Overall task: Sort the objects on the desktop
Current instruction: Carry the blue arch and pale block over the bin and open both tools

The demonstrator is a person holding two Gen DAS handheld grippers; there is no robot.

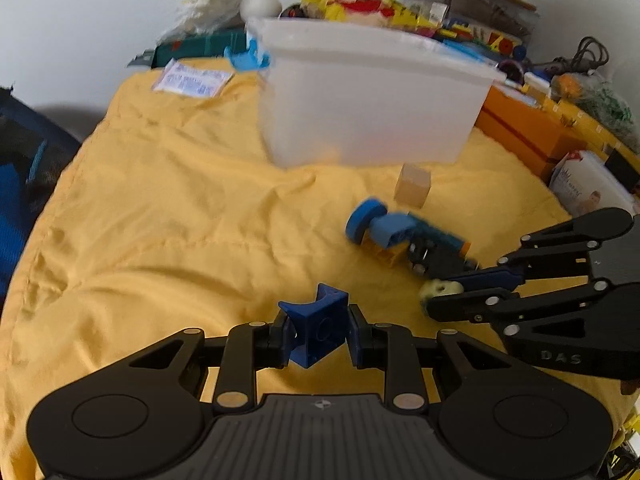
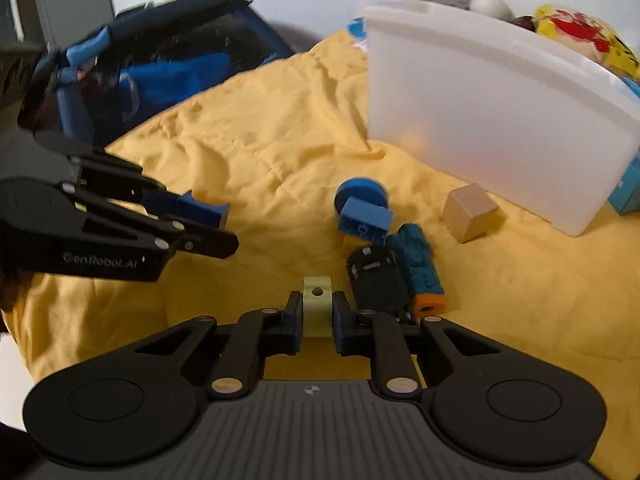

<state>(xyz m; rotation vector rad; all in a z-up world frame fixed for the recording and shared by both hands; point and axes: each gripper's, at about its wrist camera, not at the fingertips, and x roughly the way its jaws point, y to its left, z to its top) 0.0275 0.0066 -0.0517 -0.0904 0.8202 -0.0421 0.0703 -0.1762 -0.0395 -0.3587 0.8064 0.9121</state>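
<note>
Both loaded: left gripper (image 1: pixel 317 334) clamps a dark blue block (image 1: pixel 316 330), right gripper (image 2: pixel 317 317) pinches a pale yellow piece (image 2: pixel 317 312), white bin (image 1: pixel 372 96) straight ahead of both.

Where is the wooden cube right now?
The wooden cube sits on the yellow cloth, right of centre in both wrist views, just in front of the white bin and beyond the toy pile.

Ahead of the left gripper (image 1: pixel 316 336) the yellow cloth (image 1: pixel 168 208) lies bare up to the white bin (image 1: pixel 372 92), which blocks the way beyond. To its right sit a toy pile (image 1: pixel 404 240) and a wooden cube (image 1: pixel 413 185); the right gripper (image 2: pixel 317 316) stands just before that pile. Between the two grippers the cloth is open.
</note>
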